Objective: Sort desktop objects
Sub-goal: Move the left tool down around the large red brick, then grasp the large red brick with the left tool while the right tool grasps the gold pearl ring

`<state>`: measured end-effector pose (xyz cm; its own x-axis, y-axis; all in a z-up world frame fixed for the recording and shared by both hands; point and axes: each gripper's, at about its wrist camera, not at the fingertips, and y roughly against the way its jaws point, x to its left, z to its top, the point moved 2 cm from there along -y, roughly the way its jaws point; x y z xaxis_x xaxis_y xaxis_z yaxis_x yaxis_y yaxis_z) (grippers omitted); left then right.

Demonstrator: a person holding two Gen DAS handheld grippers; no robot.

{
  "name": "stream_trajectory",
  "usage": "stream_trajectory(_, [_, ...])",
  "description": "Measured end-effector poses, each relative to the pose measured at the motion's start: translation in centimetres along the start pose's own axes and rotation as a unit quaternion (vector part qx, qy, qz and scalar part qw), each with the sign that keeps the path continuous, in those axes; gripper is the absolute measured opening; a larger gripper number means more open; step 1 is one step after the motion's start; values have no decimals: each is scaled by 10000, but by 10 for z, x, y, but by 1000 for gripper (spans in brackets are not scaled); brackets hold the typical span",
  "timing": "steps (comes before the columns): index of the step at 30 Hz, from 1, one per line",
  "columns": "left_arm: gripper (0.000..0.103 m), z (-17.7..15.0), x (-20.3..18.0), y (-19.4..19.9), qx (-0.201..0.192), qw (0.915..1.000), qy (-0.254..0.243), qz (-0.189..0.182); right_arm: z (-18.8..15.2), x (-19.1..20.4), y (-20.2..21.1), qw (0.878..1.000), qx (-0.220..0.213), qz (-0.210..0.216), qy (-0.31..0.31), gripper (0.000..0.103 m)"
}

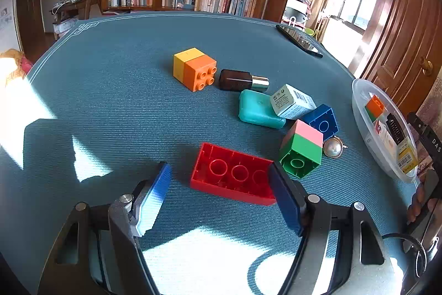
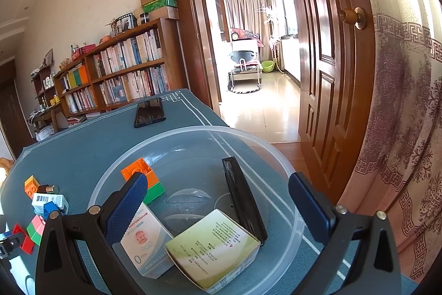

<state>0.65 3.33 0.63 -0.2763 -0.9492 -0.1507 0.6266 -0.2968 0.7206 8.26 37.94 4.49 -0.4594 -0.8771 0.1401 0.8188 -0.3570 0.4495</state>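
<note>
Left gripper [image 1: 219, 194] spread wide, astride red brick [image 1: 234, 174]; right pad at brick's near-right corner, left pad apart, nothing gripped. Brick lies studs-down near table's near edge, on blue cloth [image 1: 110, 90]. Beyond it: green-pink block [image 1: 302, 154], blue block [image 1: 321, 122], teal case [image 1: 257, 109], white carton [image 1: 292, 101], brown bottle [image 1: 241, 80], orange-yellow block [image 1: 194, 69].

Right gripper [image 2: 218, 208] open, empty, over clear bowl [image 2: 276, 156] at table's right edge. Bowl holds orange-green block [image 2: 143, 177], two cartons, dark flat item.
</note>
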Motion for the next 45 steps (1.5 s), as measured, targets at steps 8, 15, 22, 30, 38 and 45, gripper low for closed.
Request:
stream_trajectory(8, [81,5,-9,12,-304,9992,-146,-229,0,-1,-2,10000,32,-13,-27,102])
stream_trajectory(15, [81,1,-18,-3,-138,9983,-548,135,0,-1,-1,10000,6,-7,-27,102])
stream_trajectory(22, [81,0,-17,-15,91,9982,-570,158,0,3,3,10000,-26,37,26,102])
stream_trajectory(30, [68,-3,-10,-6,-52,9994,-331,55,-12,50,24,9937,290,1013,374,102])
stream_trajectory(38, [68,-2,-1,4,-252,9995,-133,134,-29,124,49,9698,392,1971,1381,92])
stream_trajectory(45, [68,-2,7,4,-239,9997,29,101,-68,170,28,9456,1144,2163,2144,57])
